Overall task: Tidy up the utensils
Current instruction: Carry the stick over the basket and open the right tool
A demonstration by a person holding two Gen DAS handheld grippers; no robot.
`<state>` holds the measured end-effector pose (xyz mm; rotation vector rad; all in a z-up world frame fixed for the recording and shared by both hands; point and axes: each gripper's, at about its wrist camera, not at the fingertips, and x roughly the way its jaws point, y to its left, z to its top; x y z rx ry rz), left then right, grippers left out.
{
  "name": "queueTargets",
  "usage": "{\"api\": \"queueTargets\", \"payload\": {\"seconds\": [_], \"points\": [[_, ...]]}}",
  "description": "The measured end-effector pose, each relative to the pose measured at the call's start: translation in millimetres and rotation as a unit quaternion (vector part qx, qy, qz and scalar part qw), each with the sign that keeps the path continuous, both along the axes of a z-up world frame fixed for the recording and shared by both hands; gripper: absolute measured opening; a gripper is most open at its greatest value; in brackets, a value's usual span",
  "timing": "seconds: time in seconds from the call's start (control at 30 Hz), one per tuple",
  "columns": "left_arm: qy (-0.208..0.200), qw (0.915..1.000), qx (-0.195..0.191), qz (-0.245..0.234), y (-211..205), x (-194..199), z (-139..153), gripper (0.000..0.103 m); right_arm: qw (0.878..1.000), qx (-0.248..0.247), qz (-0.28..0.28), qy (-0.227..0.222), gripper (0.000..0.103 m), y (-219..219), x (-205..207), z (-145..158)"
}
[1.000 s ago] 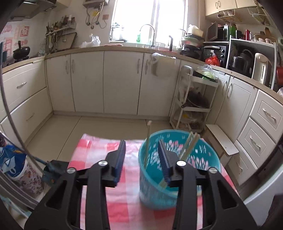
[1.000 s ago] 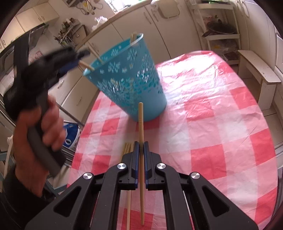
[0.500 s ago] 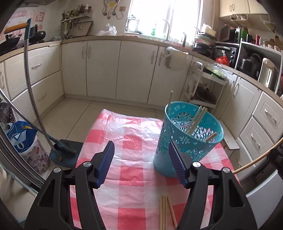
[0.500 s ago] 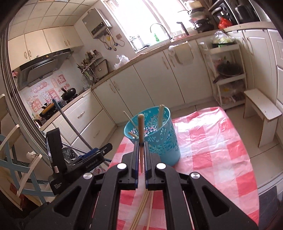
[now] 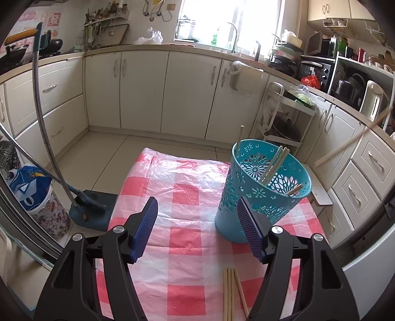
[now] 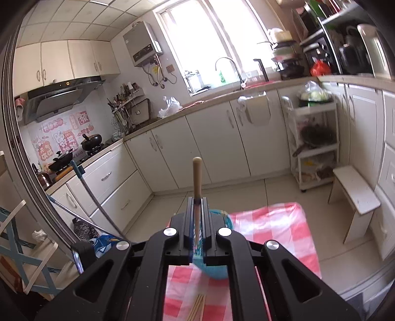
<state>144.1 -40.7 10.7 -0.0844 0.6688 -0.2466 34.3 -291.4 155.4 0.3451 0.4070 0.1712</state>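
A cream-cabinet kitchen fills the background, with a bright window [image 5: 229, 22] over the sink at the top centre of the left wrist view and a white shelf rack [image 5: 284, 118] at right of centre. In the lower half of that view a table is covered by a red-and-white checked cloth [image 5: 182, 197]. A teal cut-out basket [image 5: 261, 192] stands on the cloth just right of centre, tilted slightly, holding several wooden chopsticks [image 5: 274, 165] that lean against its rim. The left gripper [image 5: 197, 227] sits at the bottom of the frame with its blue-padded jaws wide apart and nothing between them; its right finger overlaps the basket's near side in the picture, though contact cannot be judged. A small bundle of loose chopsticks [image 5: 232, 293] lies on the cloth at the bottom centre. In the right wrist view, the right gripper [image 6: 197, 217] is at lower centre, jaws pressed together on a single chopstick [image 6: 197, 177] that points up into the middle of the frame. The basket shows partly behind those jaws, low in the picture. A white stool [image 6: 355, 197] stands at right.
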Motion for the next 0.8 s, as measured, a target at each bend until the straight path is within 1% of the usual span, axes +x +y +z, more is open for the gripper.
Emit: {"api": "queueTargets", "payload": {"seconds": [0.07,0.1,0.17,0.2,0.3,0.37,0.43,0.57,0.63,0.7,0.8], "points": [[0.004,1.0000,0.007,-0.001,-1,0,-2,0.065,1.000,-0.018,0.000,0.013,0.006,5,20,-1],[0.006,0.9999,0.015,-0.001,-3,0,-3,0.066,0.999,-0.023,0.004,0.029,0.006,8,34,-6],[0.006,0.9995,0.031,-0.002,-6,-1,-5,0.066,0.998,-0.034,0.007,0.060,0.006,14,57,-22],[0.005,0.9992,0.038,-0.003,-8,-1,-5,0.067,0.995,-0.041,0.012,0.086,0.006,18,74,-36],[0.005,0.9985,0.053,-0.008,-12,-4,-5,0.068,0.990,-0.052,0.019,0.132,0.006,29,101,-65],[0.001,0.9979,0.064,-0.012,-14,-6,-5,0.069,0.987,-0.047,0.025,0.152,0.006,33,113,-79],[-0.004,0.9974,0.071,-0.014,-16,-8,-4,0.070,0.987,-0.042,0.024,0.155,0.006,35,113,-83],[-0.014,0.9963,0.083,-0.017,-17,-13,-2,0.073,0.990,-0.031,0.020,0.133,0.009,36,97,-81],[-0.016,0.9961,0.086,-0.017,-16,-15,-1,0.073,0.992,-0.029,0.016,0.119,0.013,36,82,-79],[-0.017,0.9961,0.086,-0.016,-16,-15,0,0.074,0.993,-0.023,0.016,0.113,0.014,36,68,-79],[-0.019,0.9960,0.086,-0.016,-15,-16,2,0.074,0.992,-0.022,0.025,0.121,0.014,40,45,-90]]}}
